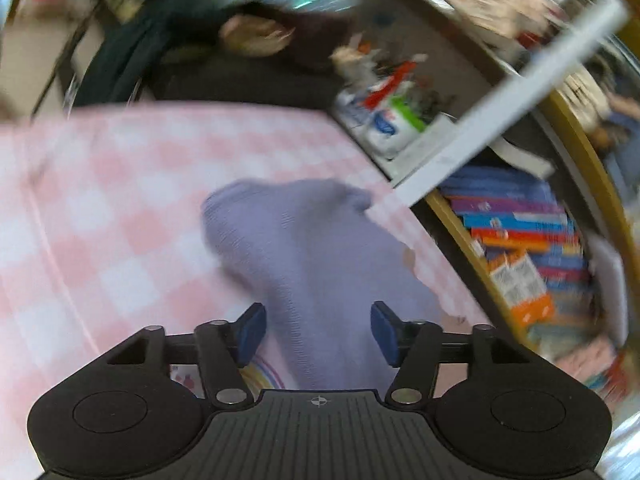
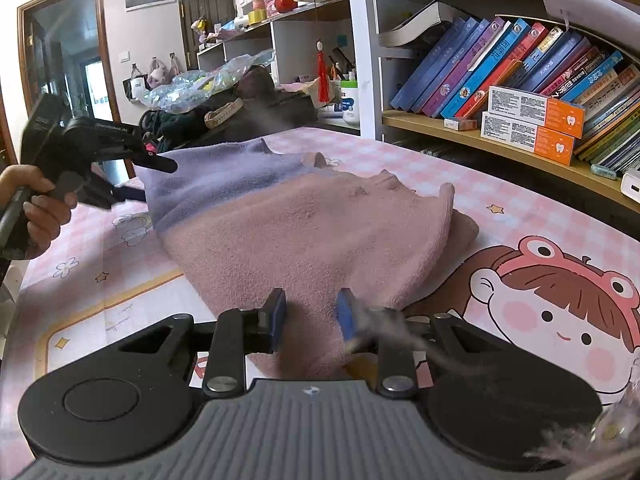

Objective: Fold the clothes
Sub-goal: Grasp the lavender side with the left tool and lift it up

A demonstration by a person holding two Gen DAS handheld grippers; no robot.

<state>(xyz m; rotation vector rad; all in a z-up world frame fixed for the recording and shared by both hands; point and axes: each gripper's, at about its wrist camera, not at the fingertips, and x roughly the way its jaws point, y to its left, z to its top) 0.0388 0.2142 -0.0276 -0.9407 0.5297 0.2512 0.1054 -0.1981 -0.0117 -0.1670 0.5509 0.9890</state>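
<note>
A fuzzy garment, purple [image 2: 208, 176] at one end and dusty pink [image 2: 312, 232] at the other, lies folded on the pink checked table mat [image 2: 120, 300]. In the left wrist view only its purple end [image 1: 312, 248] shows, blurred. My left gripper [image 1: 318, 334] is open, its blue pads on either side of the purple cloth; it also shows in the right wrist view [image 2: 136, 176], at the garment's far left edge. My right gripper [image 2: 312, 316] is open, with its pads straddling the near pink edge.
A bookshelf [image 2: 500, 148] with leaning books and orange boxes runs along the table's right side. Dark bags and plastic wrap [image 2: 208, 100] are piled at the table's far end. A cartoon girl print [image 2: 560, 300] covers the mat's near right.
</note>
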